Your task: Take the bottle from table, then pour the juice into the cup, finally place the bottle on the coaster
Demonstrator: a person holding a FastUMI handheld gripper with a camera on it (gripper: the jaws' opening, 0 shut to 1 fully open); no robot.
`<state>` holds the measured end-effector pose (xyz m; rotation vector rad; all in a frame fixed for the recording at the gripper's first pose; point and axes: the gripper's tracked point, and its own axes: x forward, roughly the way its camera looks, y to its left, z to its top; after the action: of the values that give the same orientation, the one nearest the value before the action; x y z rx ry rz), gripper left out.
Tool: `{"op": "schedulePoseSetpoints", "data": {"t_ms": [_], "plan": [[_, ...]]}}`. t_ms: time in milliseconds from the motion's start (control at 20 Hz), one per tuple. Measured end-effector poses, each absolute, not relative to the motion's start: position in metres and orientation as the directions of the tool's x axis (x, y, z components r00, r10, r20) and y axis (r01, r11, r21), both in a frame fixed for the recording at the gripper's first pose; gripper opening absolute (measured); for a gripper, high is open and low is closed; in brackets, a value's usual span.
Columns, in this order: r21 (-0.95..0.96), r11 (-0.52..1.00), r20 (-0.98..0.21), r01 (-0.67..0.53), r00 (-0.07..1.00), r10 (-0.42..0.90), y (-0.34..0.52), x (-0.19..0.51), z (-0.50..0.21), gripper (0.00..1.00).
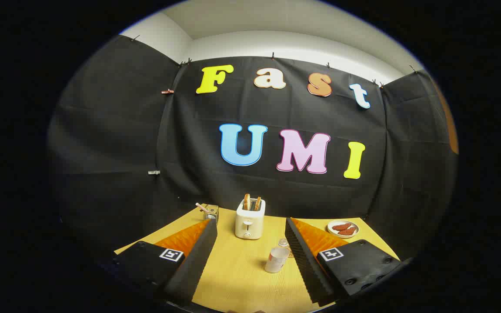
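A: Any writing you can read on the things themselves?

B: None. Each of the fingers (pixel 198 256) carries a square black-and-white marker on its black base, only a pattern, no words. The bottle (pixel 276 257) has a pale label with a reddish band, too small to make out.

A: Going from the left, what stands on the bench (pixel 237 278)?

B: Beyond the left finger's tip, near the black cloth wall, is a small glass cup (pixel 210 211) with something pinkish sticking out of it; I cannot tell what it is. Next, further along, is a white toaster (pixel 250 221) with two slices of toast (pixel 252 203) standing in its slots. Then the bottle, upright on the wood between the fingers, close beside the right one. Past that finger sits a white plate (pixel 342 228) with reddish-brown food, too blurred to identify.

A: And the gripper (pixel 250 232)?

B: Its fingers are spread wide and touch nothing. The bottle stands in the gap, nearer the right finger's ridged inner face. Something small sits just behind the bottle, partly hidden by it and the finger, so I cannot say what it is. The lower ends of both fingers are cut off.
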<state>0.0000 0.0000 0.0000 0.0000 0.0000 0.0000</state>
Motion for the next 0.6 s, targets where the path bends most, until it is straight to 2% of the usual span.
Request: {"op": "schedulePoseSetpoints", "data": {"t_ms": [600], "plan": [[-0.033, 0.999, -0.009, -0.016, 1.000, 0.016, -0.003, 0.024, -0.013, 0.97]]}}
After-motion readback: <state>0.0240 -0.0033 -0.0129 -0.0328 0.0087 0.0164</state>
